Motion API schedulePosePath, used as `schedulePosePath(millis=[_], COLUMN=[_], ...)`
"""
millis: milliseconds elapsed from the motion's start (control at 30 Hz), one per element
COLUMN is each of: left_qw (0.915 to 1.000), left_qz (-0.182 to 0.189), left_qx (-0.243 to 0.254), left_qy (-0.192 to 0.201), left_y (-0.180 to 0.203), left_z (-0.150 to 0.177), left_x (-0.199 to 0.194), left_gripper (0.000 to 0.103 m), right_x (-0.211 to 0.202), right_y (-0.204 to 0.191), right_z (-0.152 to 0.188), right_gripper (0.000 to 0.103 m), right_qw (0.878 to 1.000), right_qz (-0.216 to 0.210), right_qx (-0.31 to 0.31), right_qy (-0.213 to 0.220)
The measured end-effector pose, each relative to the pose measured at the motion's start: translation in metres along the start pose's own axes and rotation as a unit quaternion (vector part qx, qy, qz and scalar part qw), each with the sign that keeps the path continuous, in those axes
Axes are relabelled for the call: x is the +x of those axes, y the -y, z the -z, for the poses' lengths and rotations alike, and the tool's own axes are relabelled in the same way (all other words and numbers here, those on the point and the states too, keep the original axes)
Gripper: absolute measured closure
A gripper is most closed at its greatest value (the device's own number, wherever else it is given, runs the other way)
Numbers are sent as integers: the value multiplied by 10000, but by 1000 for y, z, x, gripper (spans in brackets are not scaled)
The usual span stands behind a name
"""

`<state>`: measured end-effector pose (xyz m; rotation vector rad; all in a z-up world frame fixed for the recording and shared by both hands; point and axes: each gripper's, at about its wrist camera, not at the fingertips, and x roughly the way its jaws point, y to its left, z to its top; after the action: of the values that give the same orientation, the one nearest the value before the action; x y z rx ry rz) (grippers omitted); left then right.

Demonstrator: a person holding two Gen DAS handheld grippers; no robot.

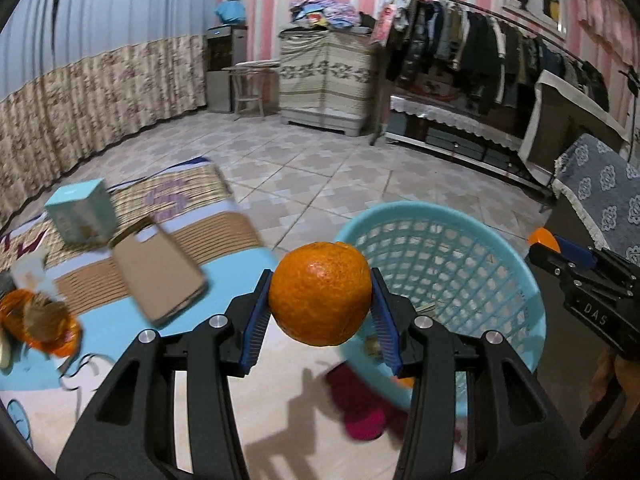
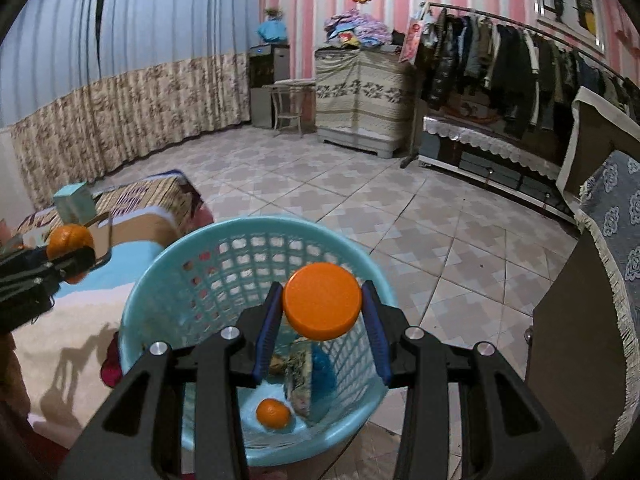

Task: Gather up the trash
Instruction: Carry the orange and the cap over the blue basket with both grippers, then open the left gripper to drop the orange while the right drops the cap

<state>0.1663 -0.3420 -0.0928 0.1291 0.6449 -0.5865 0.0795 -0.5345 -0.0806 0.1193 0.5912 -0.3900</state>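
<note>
My left gripper (image 1: 320, 296) is shut on an orange (image 1: 320, 294) and holds it just left of the light blue mesh basket (image 1: 500, 240). My right gripper (image 2: 322, 304) is shut on a flat orange disc (image 2: 322, 300) and holds it above the basket's opening (image 2: 168, 264). Inside the basket lie another orange (image 2: 273, 413) and some wrappers (image 2: 300, 372). The left gripper with its orange (image 2: 70, 242) shows at the left of the right wrist view. The right gripper's fingers (image 1: 560, 256) show at the right of the left wrist view.
On the bed at left lie a teal box (image 1: 80, 212), a brown cardboard pack (image 1: 160, 272) and an orange foil wrapper (image 1: 40, 320). A red item (image 1: 360, 404) lies beside the basket. A dark cabinet (image 2: 580, 340) with a patterned cloth stands at right.
</note>
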Motion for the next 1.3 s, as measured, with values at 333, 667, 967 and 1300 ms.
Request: schedulePosePath(millis=[333, 667, 967, 1300], left_qw=[9991, 9992, 9980, 9955], left_qz=[286, -41, -420, -750], left_qx=[311, 180, 38, 84], left_qy=[98, 344, 474, 579], left_y=[47, 26, -2, -25], left_z=[-13, -20, -16, -3], left_x=[24, 7, -11, -36], left_gripper=[56, 17, 6, 6], right_x=[8, 11, 16, 20], right_y=[12, 13, -9, -24], right_z=[5, 9, 14, 8], right_gripper=[63, 63, 63, 13], right_qw=[9999, 9998, 9997, 9995], right_qz=[-44, -95, -209, -151], right_qx=[123, 151, 128, 279], right_qy=[11, -10, -59, 40])
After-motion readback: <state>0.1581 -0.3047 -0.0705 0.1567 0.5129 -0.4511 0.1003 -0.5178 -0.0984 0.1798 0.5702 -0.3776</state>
